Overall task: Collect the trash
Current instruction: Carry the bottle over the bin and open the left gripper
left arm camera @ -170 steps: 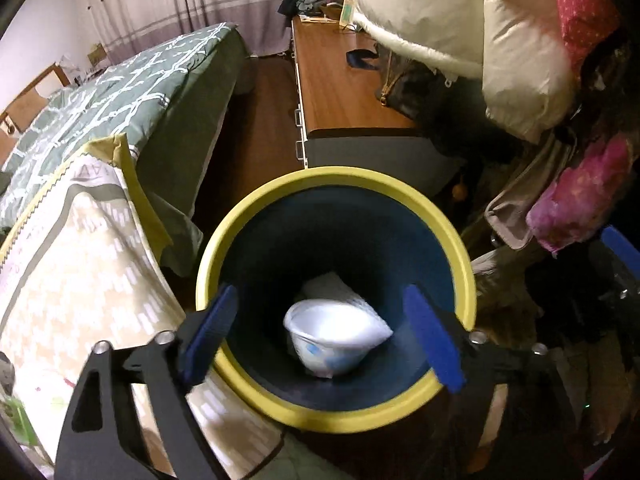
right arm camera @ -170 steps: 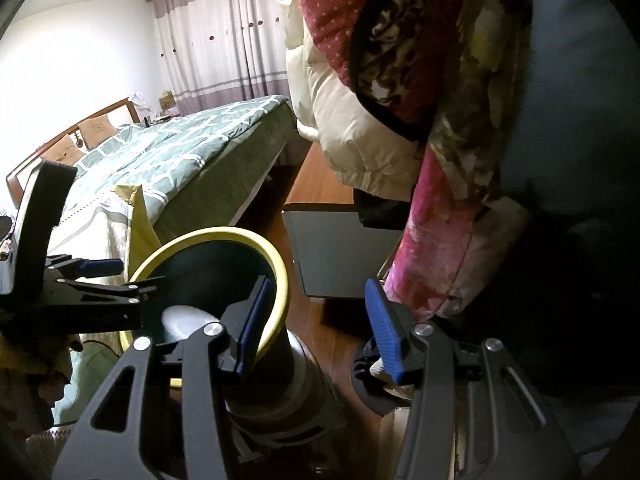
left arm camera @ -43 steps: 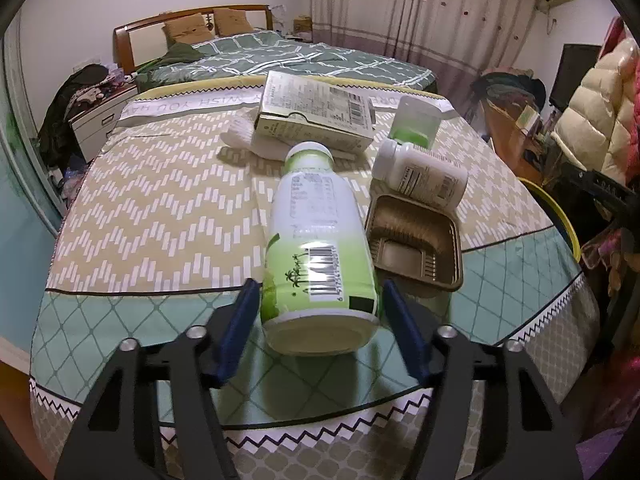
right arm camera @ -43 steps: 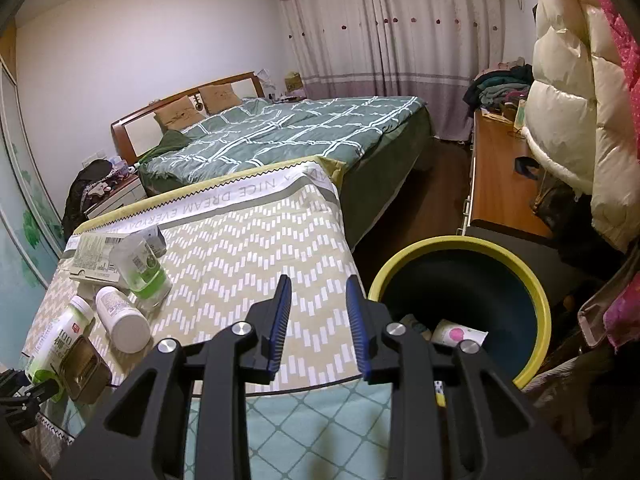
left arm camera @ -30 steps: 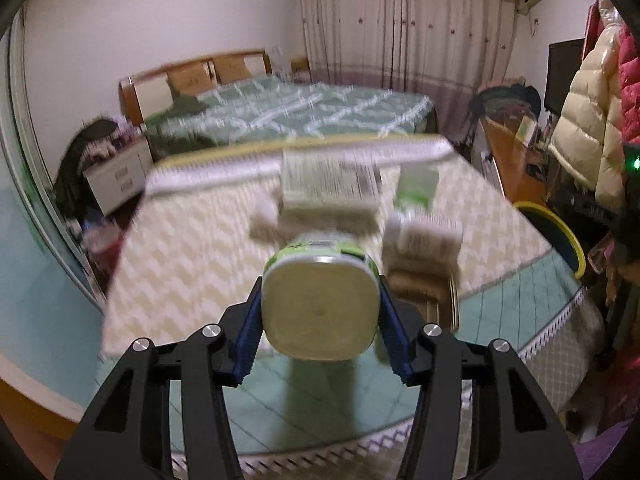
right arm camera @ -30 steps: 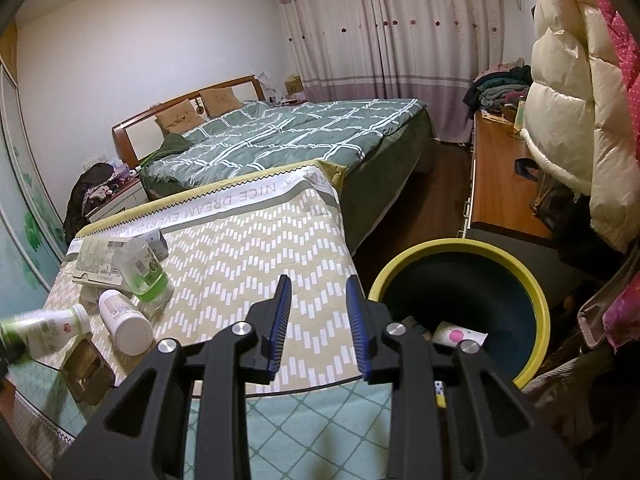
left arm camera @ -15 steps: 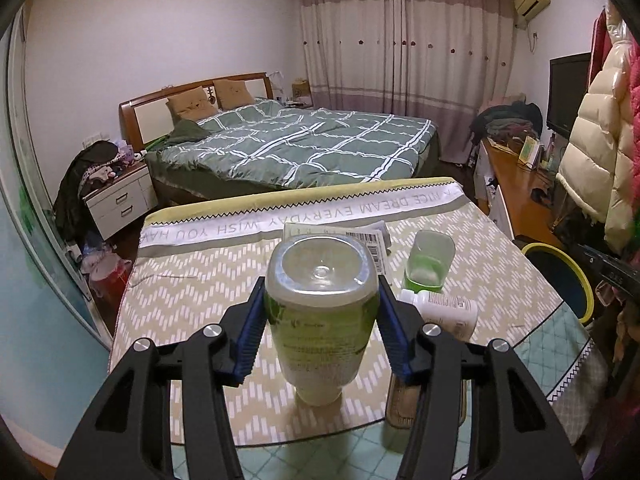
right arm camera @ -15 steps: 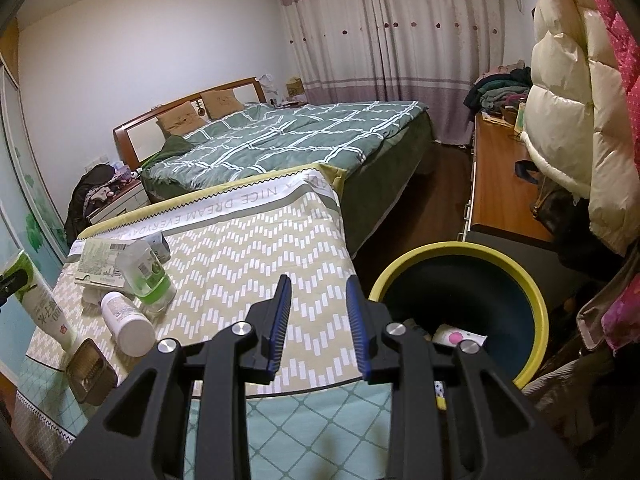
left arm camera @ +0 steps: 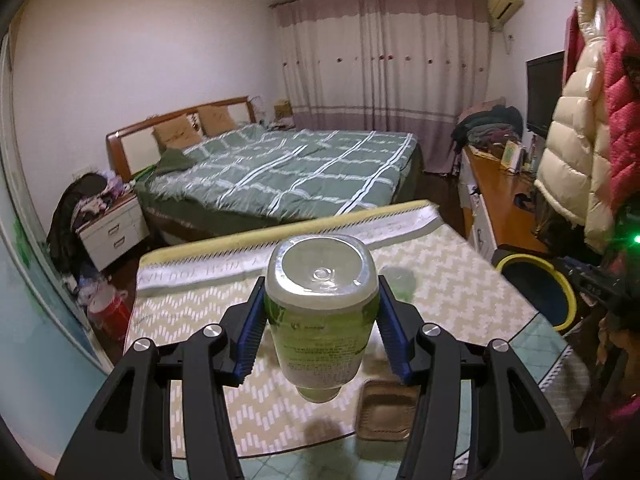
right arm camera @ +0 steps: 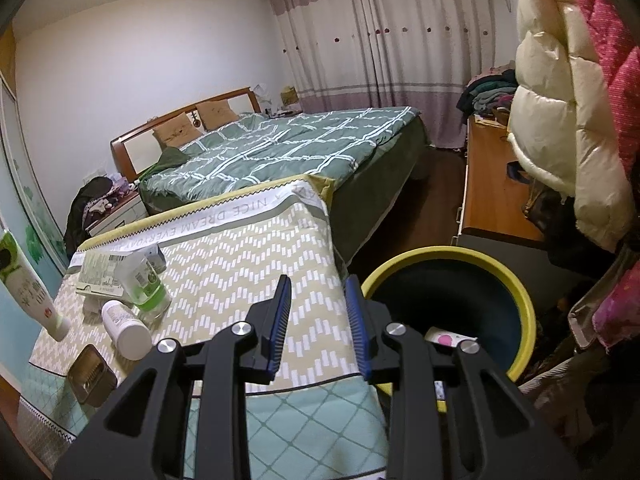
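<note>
left gripper point(left arm camera: 320, 320) fingers are clamped on the green-and-white plastic bottle point(left arm camera: 321, 312), hanging cap-down, well left of the yellow-rimmed dark bin point(right arm camera: 448, 276), while the right gripper point(right arm camera: 318, 320) sits empty, fingers narrow, beside that bin.

The bottle point(left arm camera: 322, 312) hides its own cap end and part of the green cup point(left arm camera: 398, 282) behind it. In the right view its top is cut off at the edge. The tray point(left arm camera: 386, 416) is blurred, its near corners hidden behind the finger point(left arm camera: 394, 334).

Both wrist views look forward and down over the patterned table point(left arm camera: 460, 280), sharing the bed point(right arm camera: 280, 148).
</note>
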Tool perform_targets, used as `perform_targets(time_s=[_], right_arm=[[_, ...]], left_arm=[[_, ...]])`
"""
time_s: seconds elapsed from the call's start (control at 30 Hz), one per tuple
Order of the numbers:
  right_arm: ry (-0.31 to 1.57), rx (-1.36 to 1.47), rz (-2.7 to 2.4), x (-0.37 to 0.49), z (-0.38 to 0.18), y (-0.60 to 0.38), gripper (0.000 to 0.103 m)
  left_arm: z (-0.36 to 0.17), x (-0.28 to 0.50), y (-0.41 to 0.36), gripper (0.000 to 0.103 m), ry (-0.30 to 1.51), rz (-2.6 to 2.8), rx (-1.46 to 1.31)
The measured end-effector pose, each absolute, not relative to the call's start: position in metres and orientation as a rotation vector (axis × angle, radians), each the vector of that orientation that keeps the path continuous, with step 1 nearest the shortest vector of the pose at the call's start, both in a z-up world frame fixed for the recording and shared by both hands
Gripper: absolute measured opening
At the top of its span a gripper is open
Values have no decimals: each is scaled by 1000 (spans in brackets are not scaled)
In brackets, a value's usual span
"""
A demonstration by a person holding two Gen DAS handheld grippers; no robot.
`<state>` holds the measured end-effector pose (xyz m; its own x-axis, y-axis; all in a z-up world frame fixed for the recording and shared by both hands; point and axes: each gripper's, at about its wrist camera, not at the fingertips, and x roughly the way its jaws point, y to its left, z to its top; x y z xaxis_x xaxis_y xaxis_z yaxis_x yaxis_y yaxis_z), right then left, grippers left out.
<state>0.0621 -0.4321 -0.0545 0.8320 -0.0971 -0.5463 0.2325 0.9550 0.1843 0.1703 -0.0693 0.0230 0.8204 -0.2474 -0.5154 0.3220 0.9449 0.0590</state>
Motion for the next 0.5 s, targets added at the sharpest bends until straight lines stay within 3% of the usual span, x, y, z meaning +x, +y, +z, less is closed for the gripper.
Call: perform_targets(time_s=[0.23,0.5], right_arm=[[544,261,-219,40,-55,-456,27],[545,270,-312,7,-62,-497,27]], left_arm=[[47,165,-123,52,506,-471,157],[37,175,-227,52,566,-713,170]])
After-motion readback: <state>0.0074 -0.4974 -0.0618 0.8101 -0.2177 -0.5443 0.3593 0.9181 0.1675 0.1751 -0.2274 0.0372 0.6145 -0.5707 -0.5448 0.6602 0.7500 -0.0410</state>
